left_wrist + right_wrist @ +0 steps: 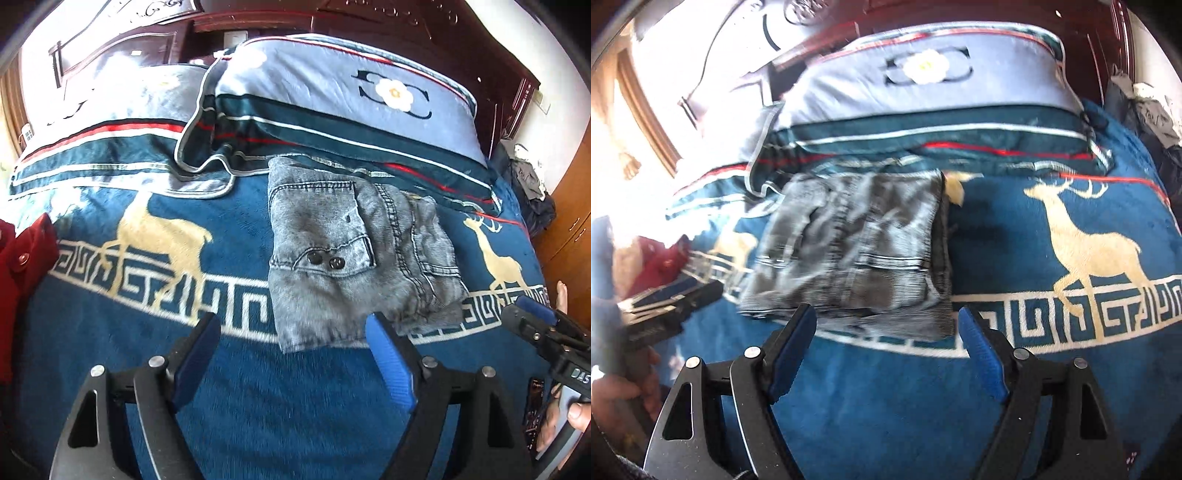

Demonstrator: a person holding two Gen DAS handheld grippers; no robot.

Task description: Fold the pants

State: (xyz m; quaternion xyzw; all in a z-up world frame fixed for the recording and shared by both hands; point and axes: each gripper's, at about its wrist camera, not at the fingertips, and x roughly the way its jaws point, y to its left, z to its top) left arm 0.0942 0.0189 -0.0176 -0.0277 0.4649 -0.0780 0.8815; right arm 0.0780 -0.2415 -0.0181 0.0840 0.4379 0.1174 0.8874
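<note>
Grey washed denim pants lie folded into a compact bundle on the blue deer-pattern blanket, a pocket flap with two dark buttons on top. They also show, blurred, in the right wrist view. My left gripper is open and empty, just in front of the bundle's near edge. My right gripper is open and empty, hovering just in front of the bundle. The right gripper also shows at the right edge of the left wrist view, the left gripper at the left of the right wrist view.
Two blue-grey pillows lie behind the pants against a dark wooden headboard. A red garment sits at the bed's left edge. Dark clothes hang at the right, beside a wooden cabinet.
</note>
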